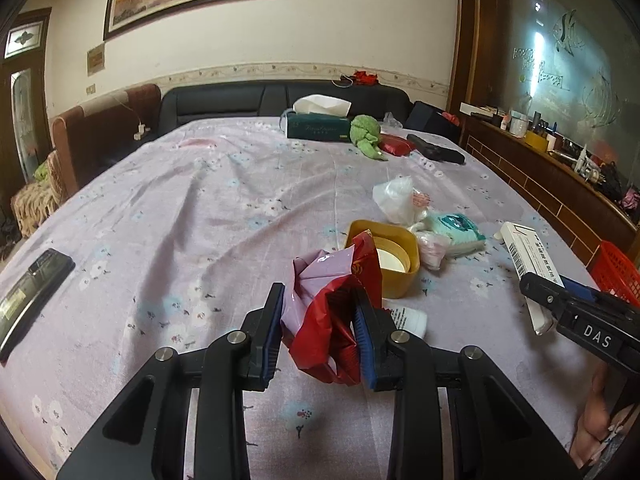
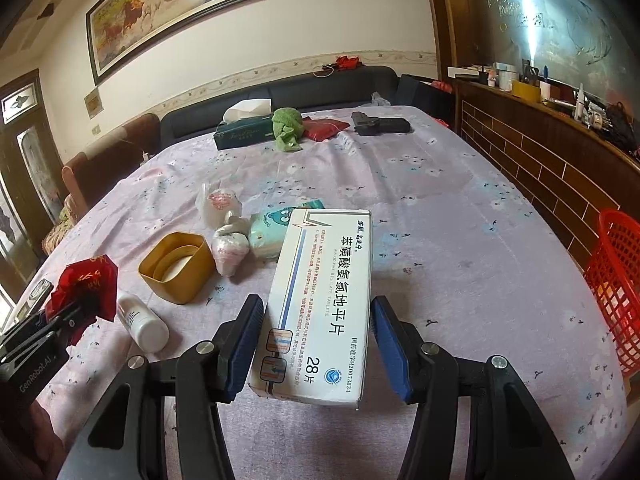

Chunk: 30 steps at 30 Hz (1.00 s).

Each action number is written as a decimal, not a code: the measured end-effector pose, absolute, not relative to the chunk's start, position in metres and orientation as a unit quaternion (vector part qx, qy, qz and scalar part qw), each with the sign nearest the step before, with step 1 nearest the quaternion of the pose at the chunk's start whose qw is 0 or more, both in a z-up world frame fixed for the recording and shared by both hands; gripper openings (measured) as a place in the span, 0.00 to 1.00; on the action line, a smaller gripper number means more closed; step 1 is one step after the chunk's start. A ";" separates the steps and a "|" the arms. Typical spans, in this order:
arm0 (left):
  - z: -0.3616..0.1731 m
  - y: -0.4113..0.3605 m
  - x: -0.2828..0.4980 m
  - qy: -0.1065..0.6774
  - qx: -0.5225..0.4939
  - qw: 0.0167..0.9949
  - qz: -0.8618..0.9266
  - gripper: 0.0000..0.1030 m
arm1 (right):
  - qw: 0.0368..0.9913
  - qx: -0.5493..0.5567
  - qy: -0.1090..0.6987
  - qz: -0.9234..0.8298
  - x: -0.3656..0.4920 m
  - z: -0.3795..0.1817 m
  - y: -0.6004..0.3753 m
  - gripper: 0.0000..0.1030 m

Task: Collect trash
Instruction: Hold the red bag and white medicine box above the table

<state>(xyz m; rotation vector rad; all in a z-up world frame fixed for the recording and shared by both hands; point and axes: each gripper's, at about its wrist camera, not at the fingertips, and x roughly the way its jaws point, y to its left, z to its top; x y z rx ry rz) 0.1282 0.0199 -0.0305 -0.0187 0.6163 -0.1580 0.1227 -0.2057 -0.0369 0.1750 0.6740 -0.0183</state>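
In the left wrist view, the left tongs (image 1: pixel 318 332) are closed on a crumpled red wrapper (image 1: pixel 340 320), lifted just above the lilac floral cloth (image 1: pixel 180 208) covering the worktop; behind it sit a yellow tub (image 1: pixel 400 276), a white plastic bag (image 1: pixel 394 198) and a mint wipes pack (image 1: pixel 456 228), and the red basket (image 1: pixel 618 272) shows at the right edge. In the right wrist view, the right tongs (image 2: pixel 318 344) bracket a white medicine box (image 2: pixel 324 300); the left pad touches it, but a gap shows at the right pad, so the grip looks unfinished. A small white bottle (image 2: pixel 142 322) lies near the tub. Judging by this, pickup is under way; next, close on the box and carry both pieces to the basket, well off to the right. A dark sofa (image 2: pixel 320 88) and framed painting (image 2: pixel 168 8) back the room.
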 end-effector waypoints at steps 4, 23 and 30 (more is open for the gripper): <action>-0.030 0.016 0.125 0.292 0.001 0.954 -0.072 0.30 | 0.937 0.091 0.337 -0.004 0.127 -0.040 -0.207 0.58; -0.032 0.009 0.126 0.288 0.025 0.956 -0.058 0.30 | 0.932 0.095 0.349 0.000 0.130 -0.043 -0.208 0.58; -0.033 0.009 0.127 0.288 0.025 0.955 -0.059 0.30 | 0.932 0.097 0.348 -0.001 0.130 -0.044 -0.209 0.58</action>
